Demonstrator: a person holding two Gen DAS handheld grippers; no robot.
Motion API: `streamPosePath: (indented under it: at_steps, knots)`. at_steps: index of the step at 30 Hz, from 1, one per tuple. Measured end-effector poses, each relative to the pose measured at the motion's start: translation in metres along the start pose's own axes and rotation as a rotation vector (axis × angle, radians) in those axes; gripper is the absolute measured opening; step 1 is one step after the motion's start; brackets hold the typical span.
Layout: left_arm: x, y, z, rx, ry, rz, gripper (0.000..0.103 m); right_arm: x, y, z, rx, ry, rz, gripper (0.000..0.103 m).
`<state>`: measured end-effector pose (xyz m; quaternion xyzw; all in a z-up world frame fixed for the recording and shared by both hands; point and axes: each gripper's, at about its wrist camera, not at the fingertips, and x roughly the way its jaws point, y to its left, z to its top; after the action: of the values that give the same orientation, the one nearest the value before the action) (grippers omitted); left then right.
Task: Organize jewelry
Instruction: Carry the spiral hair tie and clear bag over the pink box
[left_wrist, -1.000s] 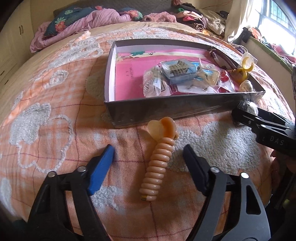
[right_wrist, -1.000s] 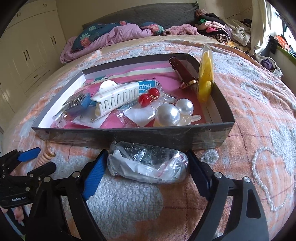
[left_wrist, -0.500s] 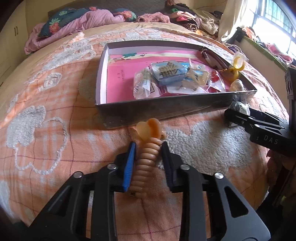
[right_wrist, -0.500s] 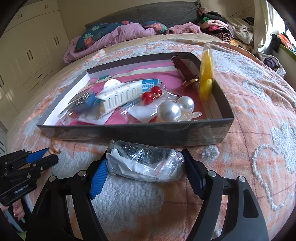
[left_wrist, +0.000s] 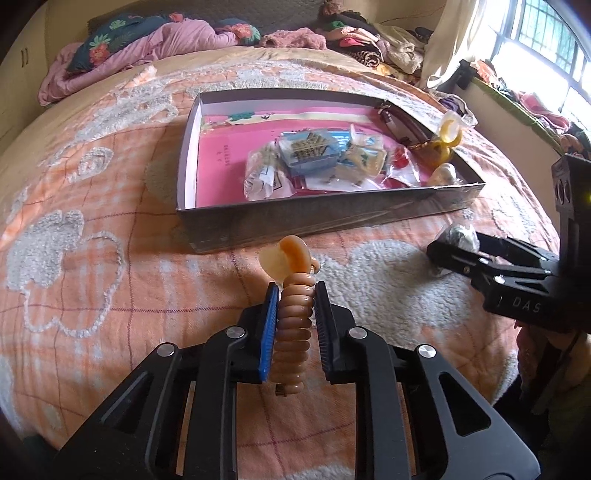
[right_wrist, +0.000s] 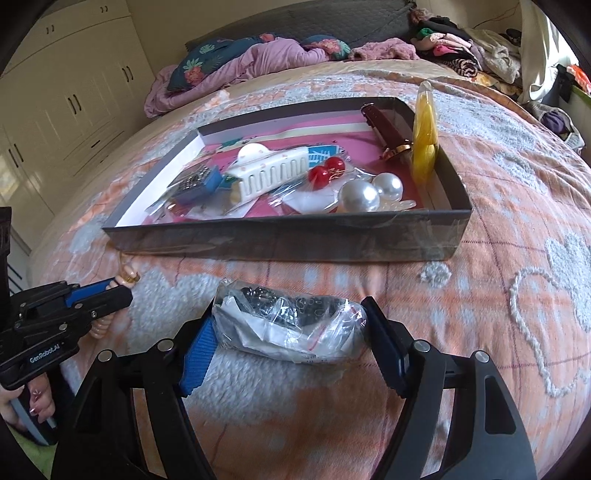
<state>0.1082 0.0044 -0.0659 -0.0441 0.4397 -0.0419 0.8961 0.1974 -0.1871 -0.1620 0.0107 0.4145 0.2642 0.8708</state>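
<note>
Left claw (left_wrist: 293, 325): closed down on the ribbed middle of the peach spiral hair tie (left_wrist: 291, 332), both pads pressed to the coils. The tie lies lengthwise between the fingers, so the clamp bites across its narrow side, which I judge the surest hold on a springy thing.
Hair tie position: on the bedspread (left_wrist: 110, 221), just in front of the near wall of the box; its bow end (left_wrist: 286, 254) pokes past the fingertips toward that wall.
Right claw (right_wrist: 291, 339): jaws stand wide on either side of the clear plastic bag of small metal jewelry (right_wrist: 291, 321). Pads sit at the bag's ends; whether they press it I cannot tell.
Bag position: on the bedspread, near the box's front wall but apart from it.
Grey shallow box (right_wrist: 280, 240): holds a white hair comb clip (right_wrist: 273, 173), red bead earrings (right_wrist: 327, 171) and large pearl pieces (right_wrist: 369, 192); a yellow item leans on the right wall.
Edges: the front wall stands between both claws and the tray floor, so each load must likely rise over it.
Open room: bare pink floor at the box's left end; the right half is crowded.
Clearance: the two claws are well apart.
</note>
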Motion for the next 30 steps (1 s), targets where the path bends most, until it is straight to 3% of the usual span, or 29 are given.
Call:
streamPosePath:
  at_steps: [13, 30]
  knots:
    - [-0.037, 0.010, 0.002, -0.068, -0.085, -0.031, 0.013, -0.028, 0.023, -0.003, -0.008, -0.010, 0.110, 0.073]
    - [-0.060, 0.031, 0.028, -0.135, -0.182, -0.013, 0.013, -0.059, 0.033, 0.015, -0.085, -0.142, 0.095, 0.073]
